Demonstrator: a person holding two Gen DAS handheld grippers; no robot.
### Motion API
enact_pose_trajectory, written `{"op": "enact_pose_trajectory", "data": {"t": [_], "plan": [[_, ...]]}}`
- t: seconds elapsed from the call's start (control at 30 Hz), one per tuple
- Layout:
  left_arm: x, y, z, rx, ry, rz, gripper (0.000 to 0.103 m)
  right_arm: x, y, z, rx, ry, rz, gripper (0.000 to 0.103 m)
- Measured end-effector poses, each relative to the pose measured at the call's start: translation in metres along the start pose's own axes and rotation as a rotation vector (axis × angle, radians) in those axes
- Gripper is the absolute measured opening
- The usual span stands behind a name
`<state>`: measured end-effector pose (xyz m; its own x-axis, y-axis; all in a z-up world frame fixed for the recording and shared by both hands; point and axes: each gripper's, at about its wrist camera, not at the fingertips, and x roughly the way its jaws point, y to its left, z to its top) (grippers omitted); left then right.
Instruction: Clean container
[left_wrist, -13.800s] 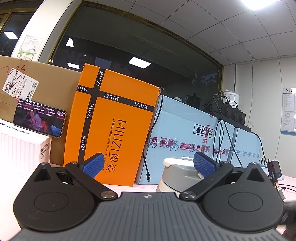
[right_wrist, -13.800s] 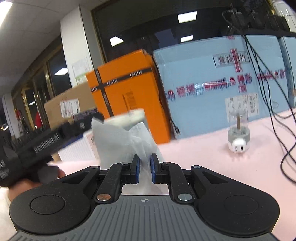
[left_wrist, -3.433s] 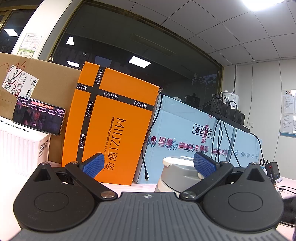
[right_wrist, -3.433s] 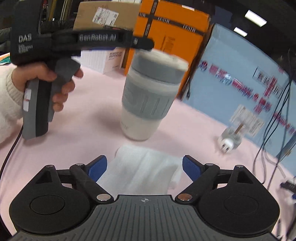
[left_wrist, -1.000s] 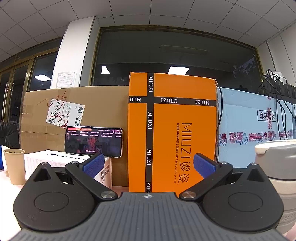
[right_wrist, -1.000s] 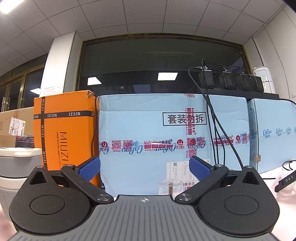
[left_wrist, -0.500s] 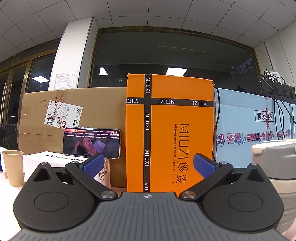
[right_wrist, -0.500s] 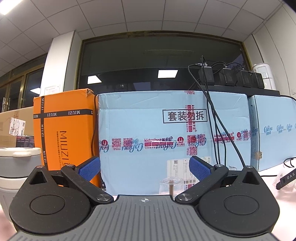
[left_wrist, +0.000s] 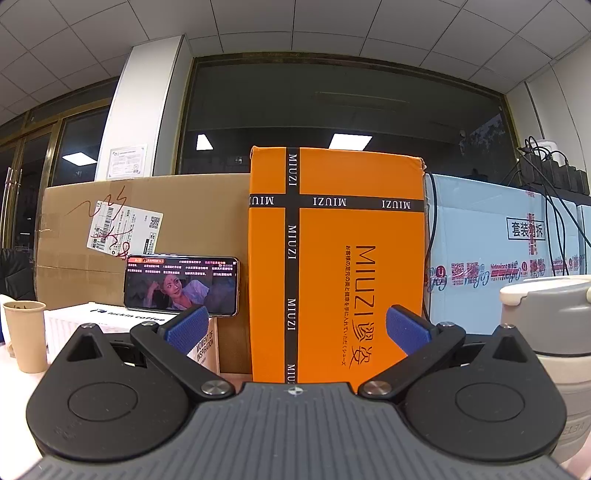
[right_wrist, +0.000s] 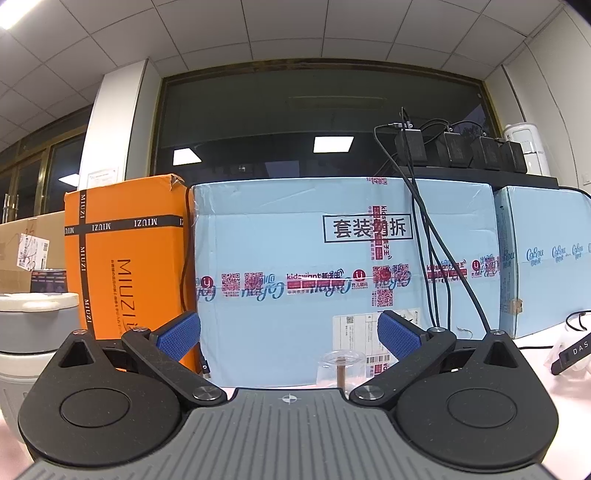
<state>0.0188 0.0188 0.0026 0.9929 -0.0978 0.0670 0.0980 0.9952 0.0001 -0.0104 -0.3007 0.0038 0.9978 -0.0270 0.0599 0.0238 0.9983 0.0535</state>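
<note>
The container is a grey tumbler (left_wrist: 546, 325) with a cream lid, upright at the right edge of the left wrist view. The same grey tumbler (right_wrist: 33, 328) shows at the left edge of the right wrist view. My left gripper (left_wrist: 295, 328) is open, empty, and to the left of the tumbler. On the tumbler's other side, my right gripper (right_wrist: 288, 338) stands open with nothing between its blue pads. The white cloth is hidden in both views.
An orange box (left_wrist: 336, 258), a brown carton (left_wrist: 147, 214) and pale blue boxes (right_wrist: 332, 273) line the back. A phone (left_wrist: 181, 284) leans on a white box (left_wrist: 122, 325); a paper cup (left_wrist: 26, 339) stands left. A small clear jar (right_wrist: 340, 365) and cables (right_wrist: 436, 240) are right.
Both views have shifted only slightly over the last second. Earlier, the right gripper let go of the white cloth, and both grippers drew back from the tumbler.
</note>
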Motion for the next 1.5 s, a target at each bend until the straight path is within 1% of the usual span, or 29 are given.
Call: {"op": "enact_pose_trajectory", "data": {"t": [0.47,0.7,0.87,0.97,1.1,1.5], "plan": [[-0.0012,-0.0008,0.0001,0.001,-0.007,0.007,0.103,0.0019,-0.0033,0.0002,0.016,0.006,-0.003,0.103],[-0.005,-0.0029,0.0002,0.015,-0.028,0.013,0.103,0.0036,-0.0036,0.0002,0.013,0.005,-0.007,0.103],[-0.0028,0.0016,0.0004,-0.013,-0.014,0.031,0.103,0.0016,-0.0059,-0.0002,0.034,0.011,0.015,0.103],[-0.0039,0.0039,0.0006,-0.024,-0.007,0.045,0.103,0.0009,-0.0062,-0.0005,0.038,0.008,0.013,0.103],[-0.0049,0.0032,0.0012,-0.015,0.021,0.044,0.103,0.0,-0.0032,-0.0005,0.02,0.007,0.007,0.103],[-0.0064,0.0052,-0.0008,-0.014,0.026,0.031,0.103,-0.0034,-0.0011,-0.0013,0.013,0.004,0.014,0.103]]}}
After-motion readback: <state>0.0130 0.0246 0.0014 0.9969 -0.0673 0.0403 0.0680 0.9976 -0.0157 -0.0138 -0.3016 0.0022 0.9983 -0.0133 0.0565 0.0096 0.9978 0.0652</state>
